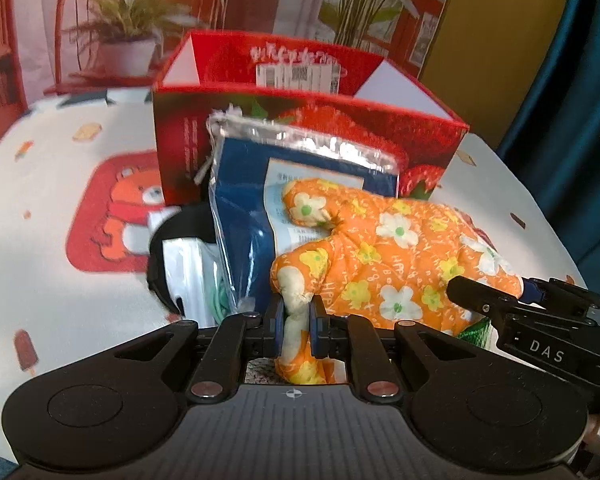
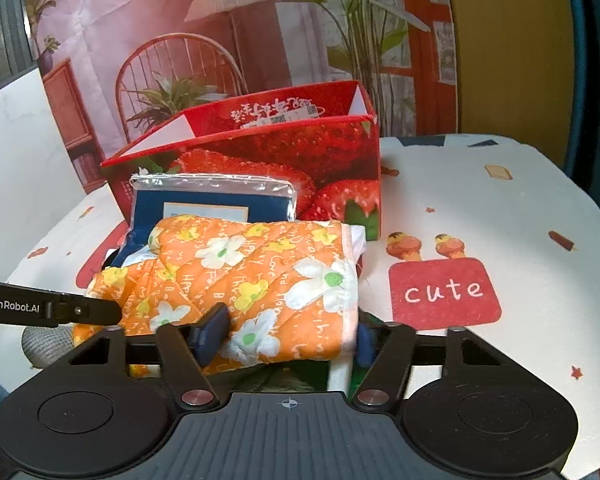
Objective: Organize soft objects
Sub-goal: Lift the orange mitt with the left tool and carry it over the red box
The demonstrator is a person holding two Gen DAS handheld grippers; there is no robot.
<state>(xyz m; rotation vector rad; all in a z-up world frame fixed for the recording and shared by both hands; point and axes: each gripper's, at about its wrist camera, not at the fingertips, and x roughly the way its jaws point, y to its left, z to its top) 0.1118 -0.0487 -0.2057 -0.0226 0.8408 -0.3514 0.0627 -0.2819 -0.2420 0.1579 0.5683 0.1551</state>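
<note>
The orange flowered oven mitt [image 1: 396, 256] lies in front of the red strawberry box [image 1: 308, 128], draped over a blue foil-edged packet [image 1: 260, 216] that leans against the box's front wall. My left claw [image 1: 298, 320] is pressed together on the mitt's thumb end, the blue pads squeezing a narrow fold of the quilted cloth between them. My right claw [image 2: 288, 340] sits at the mitt's open cuff end [image 2: 340, 280], on the side away from my left; its jaws stand partly spread around the cuff. One blue pad [image 2: 212, 332] lies against the top of the fabric and the other pad [image 2: 366, 344] shows at the cuff's edge, though I cannot tell how firmly they press.

Left of the packet, still in front of the box, a black round thing [image 1: 172, 240] and some white plastic wrapping [image 1: 192, 276] lie on the desk [image 1: 40, 208]. The desk wears a white cloth with a red bear patch [image 1: 112, 216] to the box's left and a red "cute" patch [image 2: 444, 292] to its right. Behind the box hangs a printed backdrop [image 2: 228, 40] of a chair and potted plants.
</note>
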